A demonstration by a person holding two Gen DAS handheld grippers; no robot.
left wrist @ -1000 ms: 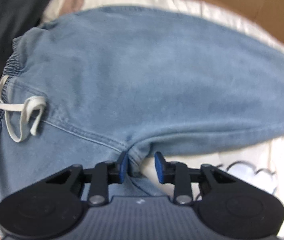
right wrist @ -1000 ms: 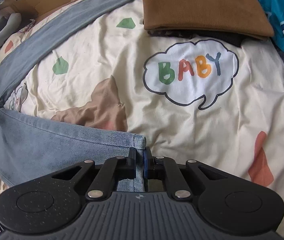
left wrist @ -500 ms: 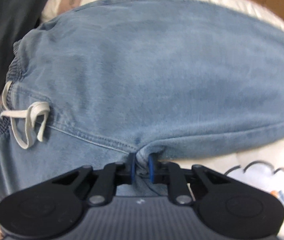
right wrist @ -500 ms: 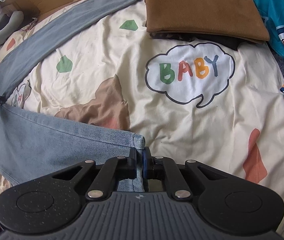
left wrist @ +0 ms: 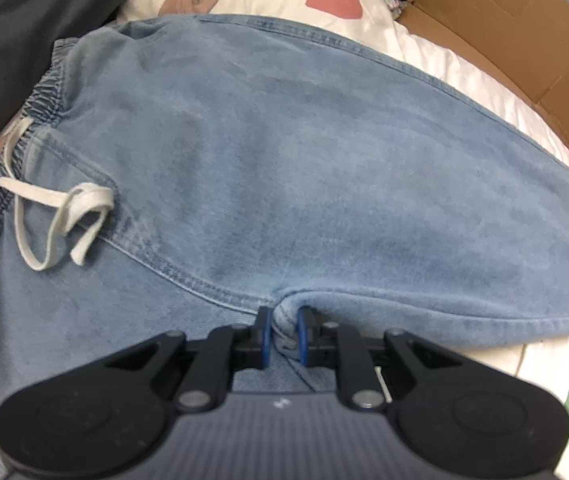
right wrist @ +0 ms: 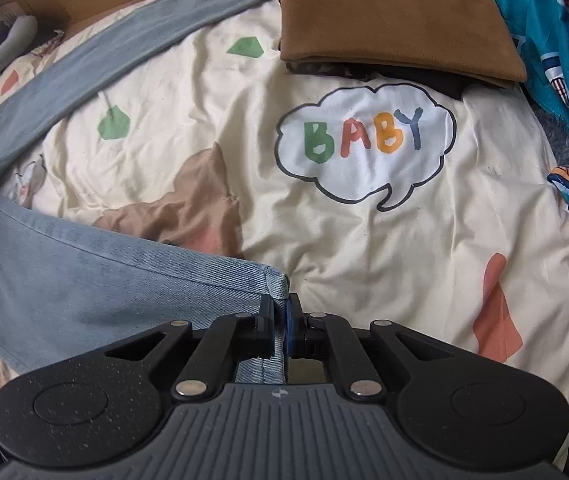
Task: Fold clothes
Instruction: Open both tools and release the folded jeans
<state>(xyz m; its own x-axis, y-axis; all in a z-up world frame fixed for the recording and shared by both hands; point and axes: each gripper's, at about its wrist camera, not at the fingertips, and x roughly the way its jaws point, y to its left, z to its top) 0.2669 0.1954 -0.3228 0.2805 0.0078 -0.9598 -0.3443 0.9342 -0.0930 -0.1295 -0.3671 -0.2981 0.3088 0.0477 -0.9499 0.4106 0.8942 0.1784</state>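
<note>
Jeans: I see a pair of light blue denim jeans (left wrist: 304,168) spread over the cream printed quilt (right wrist: 364,248), waist toward my left, legs running out to the right.
Crotch: my left gripper (left wrist: 283,336) is clamped on a bunched fold of denim at the crotch seam; the blue pads (left wrist: 265,338) stand narrowly apart with cloth pinched between them.
Near leg hem: my right gripper (right wrist: 279,328) is closed tight on the hem corner of the near leg (right wrist: 84,280), the fabric edge passing between the fingers and down under the gripper body.
Far leg: the other leg (right wrist: 104,60) lies flat on the quilt, slanting away to the upper middle of the right view, well apart from the near one at the hems.
Waistband: the elastic waistband (left wrist: 46,92) sits at the left edge of the left view, gathered and slightly curled.
Drawstring: a white drawstring (left wrist: 60,216) lies loosely looped on the denim just below the waistband.
Quilt print: a speech bubble reading BABY (right wrist: 364,136) lies ahead of my right gripper.
Folded stack: a brown folded garment (right wrist: 396,16) rests on something dark beyond the bubble.
Right edge: a blue patterned cloth (right wrist: 564,60) borders the quilt.
Far side: brown cardboard (left wrist: 504,28) sits past the quilt edge.
</note>
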